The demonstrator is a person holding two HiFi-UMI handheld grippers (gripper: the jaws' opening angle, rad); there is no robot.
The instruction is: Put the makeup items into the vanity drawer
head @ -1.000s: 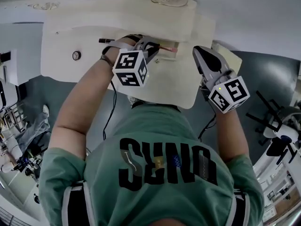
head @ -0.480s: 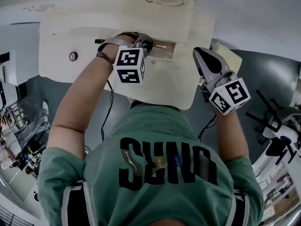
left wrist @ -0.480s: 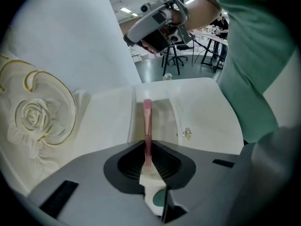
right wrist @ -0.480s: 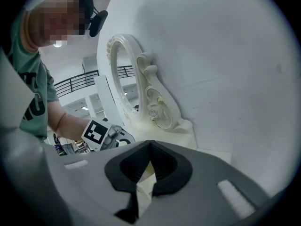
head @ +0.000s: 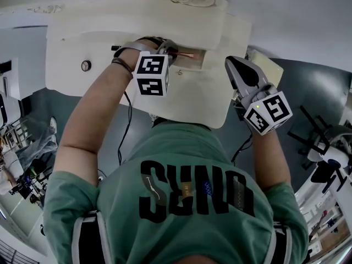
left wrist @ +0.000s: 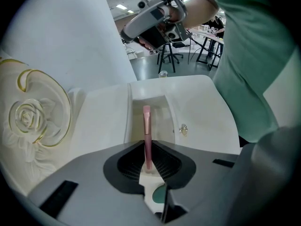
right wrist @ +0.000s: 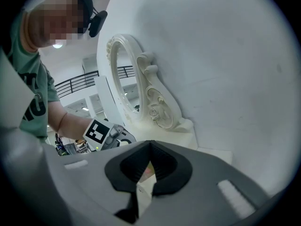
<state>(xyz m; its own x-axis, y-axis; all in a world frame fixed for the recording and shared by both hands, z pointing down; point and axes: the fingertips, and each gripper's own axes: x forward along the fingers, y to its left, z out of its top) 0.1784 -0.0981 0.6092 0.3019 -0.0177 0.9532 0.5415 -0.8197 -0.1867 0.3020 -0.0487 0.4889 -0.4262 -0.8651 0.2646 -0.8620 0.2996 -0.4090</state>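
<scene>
A slim pink makeup brush [left wrist: 146, 134] is clamped between the jaws of my left gripper [left wrist: 148, 167], its bristle end pointing out over the open vanity drawer [left wrist: 157, 108]. In the head view the left gripper [head: 174, 54] is at the drawer opening [head: 193, 59] in the cream vanity top [head: 99, 34], and the brush [head: 187, 55] shows as a thin pink line there. My right gripper [head: 235, 64] hovers apart, by the vanity's right edge, its jaws shut with nothing between them [right wrist: 146, 171].
A carved mirror frame [right wrist: 141, 84] stands at the back of the vanity against the white wall; its rose ornament [left wrist: 29, 117] is close on the left. The open drawer's small knob [left wrist: 183, 129] faces me. Another round knob [head: 86, 65] sits further left. Office chairs [left wrist: 169, 55] stand behind.
My left gripper has shifted slightly left and further over the drawer opening with the brush in it. The right gripper has barely moved.
</scene>
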